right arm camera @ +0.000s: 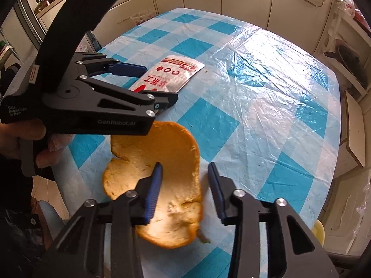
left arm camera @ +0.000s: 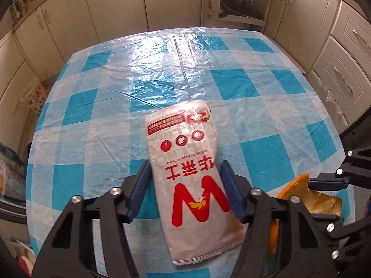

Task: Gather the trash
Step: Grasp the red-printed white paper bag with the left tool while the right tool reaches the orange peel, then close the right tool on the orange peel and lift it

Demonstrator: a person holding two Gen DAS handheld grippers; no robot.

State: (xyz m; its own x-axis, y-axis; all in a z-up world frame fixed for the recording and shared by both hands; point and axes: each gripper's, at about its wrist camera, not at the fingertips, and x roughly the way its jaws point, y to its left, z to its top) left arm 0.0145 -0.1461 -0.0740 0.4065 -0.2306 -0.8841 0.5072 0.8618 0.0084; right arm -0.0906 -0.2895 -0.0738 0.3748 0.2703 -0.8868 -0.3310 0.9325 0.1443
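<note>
A white paper wrapper point(left arm camera: 183, 139) with red print lies lengthwise between the blue fingers of my left gripper point(left arm camera: 184, 165), and both pads touch its long edges. It bows slightly above the blue-and-white checked tablecloth point(left arm camera: 162, 69). In the right wrist view the left gripper point(right arm camera: 161, 82) straddles the wrapper point(right arm camera: 174, 74). Nearer, a large curved piece of orange peel point(right arm camera: 176, 143) lies pith up. My right gripper point(right arm camera: 185, 165) stands over it, one finger on the pith and the other just past the peel's right rim with cloth showing between. The left wrist view shows the peel point(left arm camera: 299, 192) at the right edge.
Clear plastic film covers the tablecloth point(right arm camera: 266, 92). Cream cabinets ring the table, with an open shelf holding a dark pan point(left arm camera: 241, 9). A hand point(right arm camera: 46, 148) grips the left gripper's handle. A floral bag point(left arm camera: 37, 97) hangs off the table's left side.
</note>
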